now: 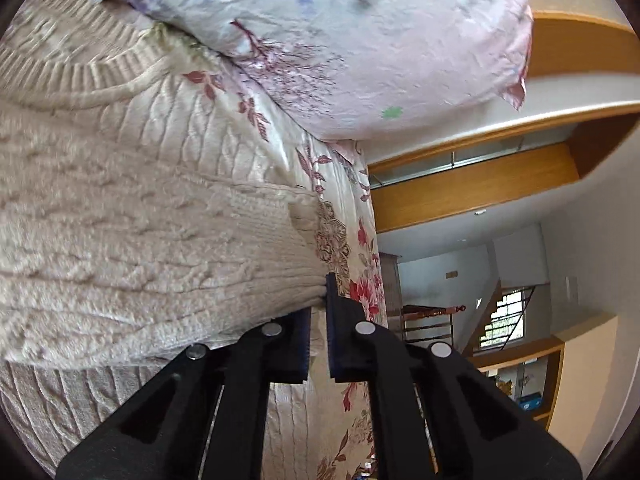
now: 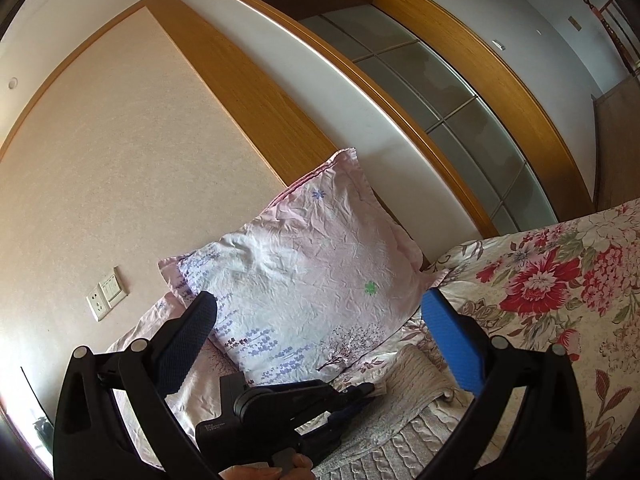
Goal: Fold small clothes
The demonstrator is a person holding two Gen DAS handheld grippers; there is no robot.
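A cream cable-knit sweater lies on the floral bedspread, its ribbed collar toward the pillow. My left gripper is nearly closed and pinches the edge of a folded sweater sleeve between its blue pads. In the right wrist view the sweater shows low in the frame, with the left gripper lying across it. My right gripper is wide open and empty, held above the bed and pointing at the pillow.
A pale pink and blue pillow leans against the wall at the head of the bed. A wooden-framed sliding door stands behind. A wall socket is at the left. The bed's edge drops off beside the left gripper.
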